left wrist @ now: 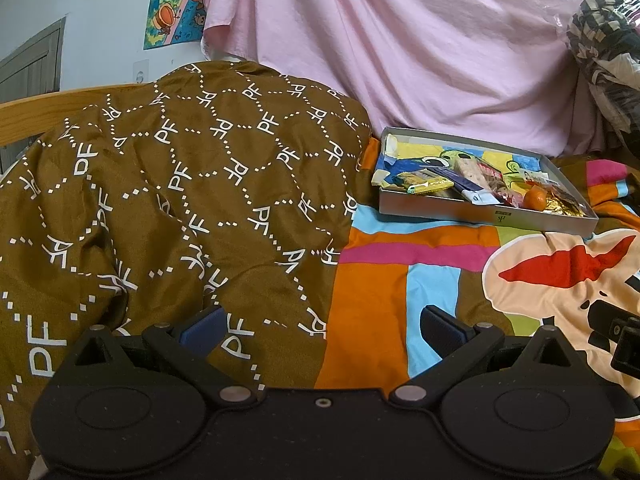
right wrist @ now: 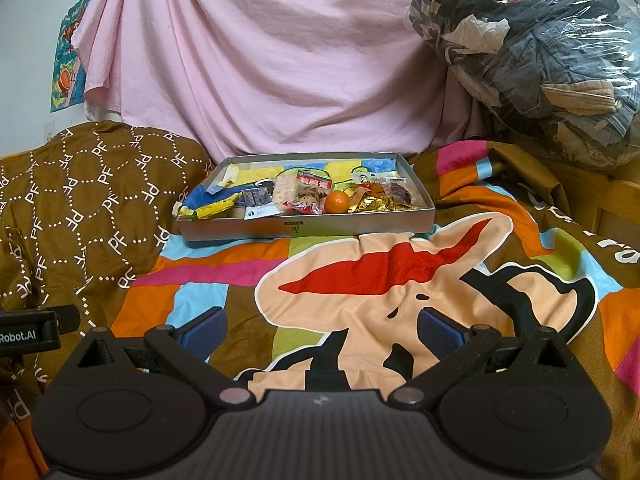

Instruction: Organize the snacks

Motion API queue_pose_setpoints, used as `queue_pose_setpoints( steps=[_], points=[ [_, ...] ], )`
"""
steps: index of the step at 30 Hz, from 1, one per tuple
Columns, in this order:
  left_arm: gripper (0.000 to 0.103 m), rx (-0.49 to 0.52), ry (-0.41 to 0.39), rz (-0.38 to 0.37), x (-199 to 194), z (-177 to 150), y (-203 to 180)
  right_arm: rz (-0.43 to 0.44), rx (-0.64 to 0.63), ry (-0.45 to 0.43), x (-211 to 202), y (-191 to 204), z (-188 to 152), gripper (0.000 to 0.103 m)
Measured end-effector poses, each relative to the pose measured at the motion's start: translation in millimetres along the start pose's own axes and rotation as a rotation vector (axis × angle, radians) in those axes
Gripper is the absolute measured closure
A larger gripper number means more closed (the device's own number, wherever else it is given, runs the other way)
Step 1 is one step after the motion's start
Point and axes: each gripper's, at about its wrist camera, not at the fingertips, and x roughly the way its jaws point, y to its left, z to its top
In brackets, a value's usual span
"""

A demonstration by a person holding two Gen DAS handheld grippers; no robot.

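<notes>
Because the snacks all lie together in the shallow grey tray (right wrist: 304, 227) straight ahead of the right gripper (right wrist: 322, 334), that gripper seems the better placed for the next reach; from the left gripper (left wrist: 320, 330) the same tray (left wrist: 480, 214) sits ahead and off to the right. The tray's long axis runs across the right wrist view, broadside to the fingers. Inside it, a small orange (right wrist: 337, 202) rests near the front wall, with a red-labelled packet (right wrist: 310, 184) just to its left, a yellow wrapper (right wrist: 208, 209) at the left end and gold foil wrappers (right wrist: 374, 202) on the right; what the far-right packet holds is too small to tell. Both grippers hover low over the patchwork bedspread (right wrist: 360, 276), fingers spread wide and holding nothing, well apart from the tray. Nothing lies on the bedspread between the right gripper and the tray's front wall. A brown patterned quilt (left wrist: 160, 200) bulks up on the left, just beside the tray's left end, and a pink sheet (right wrist: 260, 60) hangs behind it. A plastic-wrapped bundle of clothes (right wrist: 540, 52) sits to the right, clear of the path.
</notes>
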Motion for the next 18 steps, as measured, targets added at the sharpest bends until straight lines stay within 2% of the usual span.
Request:
queue_pose_setpoints(
  steps=[18],
  points=[
    [0.001, 0.000, 0.001, 0.000, 0.2, -0.2, -0.1, -0.001, 0.002, 0.003, 0.7, 0.5, -1.2, 0.000]
  ],
)
